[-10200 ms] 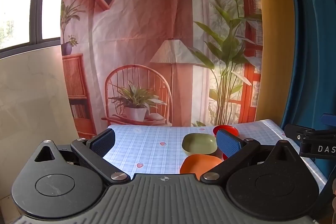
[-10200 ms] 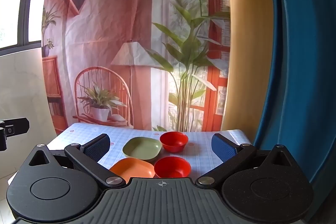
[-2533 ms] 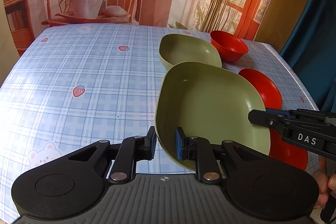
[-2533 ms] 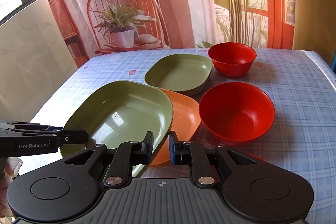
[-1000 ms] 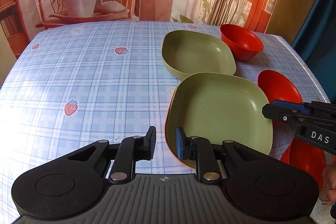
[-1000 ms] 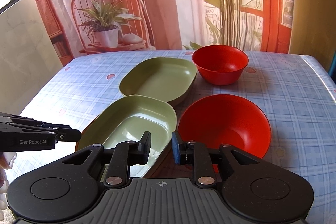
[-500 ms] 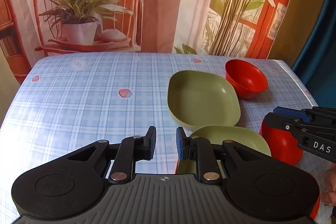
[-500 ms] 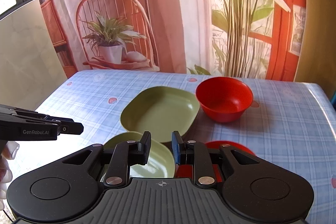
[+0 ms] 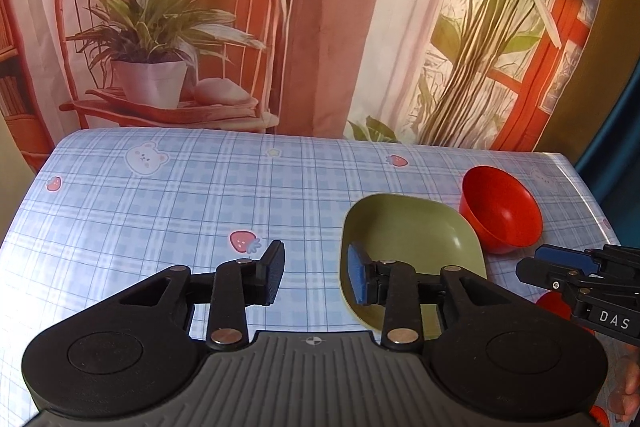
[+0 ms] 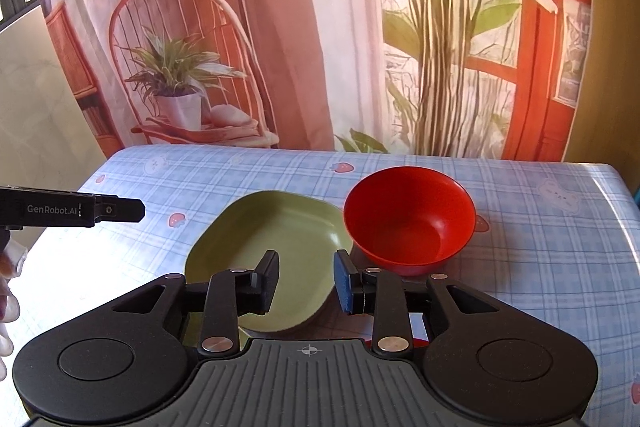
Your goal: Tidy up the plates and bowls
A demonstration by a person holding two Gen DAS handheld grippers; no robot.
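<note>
A green plate [image 9: 404,231] lies on the checked tablecloth, with a red bowl [image 9: 500,207] just to its right. My left gripper [image 9: 316,277] is open and empty, raised above the table beside the plate's near left rim. My right gripper [image 10: 306,277] is open and empty above the near edge of the same green plate [image 10: 280,239], with the red bowl [image 10: 408,223] at its right. A sliver of another red bowl [image 9: 554,303] shows behind the right gripper's body in the left wrist view. The other plates lie below both cameras, hidden.
The tablecloth [image 9: 160,211] spreads to the left and far side. A printed backdrop [image 10: 280,47] hangs behind the table's far edge. The left gripper's body [image 10: 72,213] reaches in at the left of the right wrist view.
Both grippers have opened wider and lifted back from the stacked plates. The near green plate and near red bowl have dropped out of view beneath the cameras.
</note>
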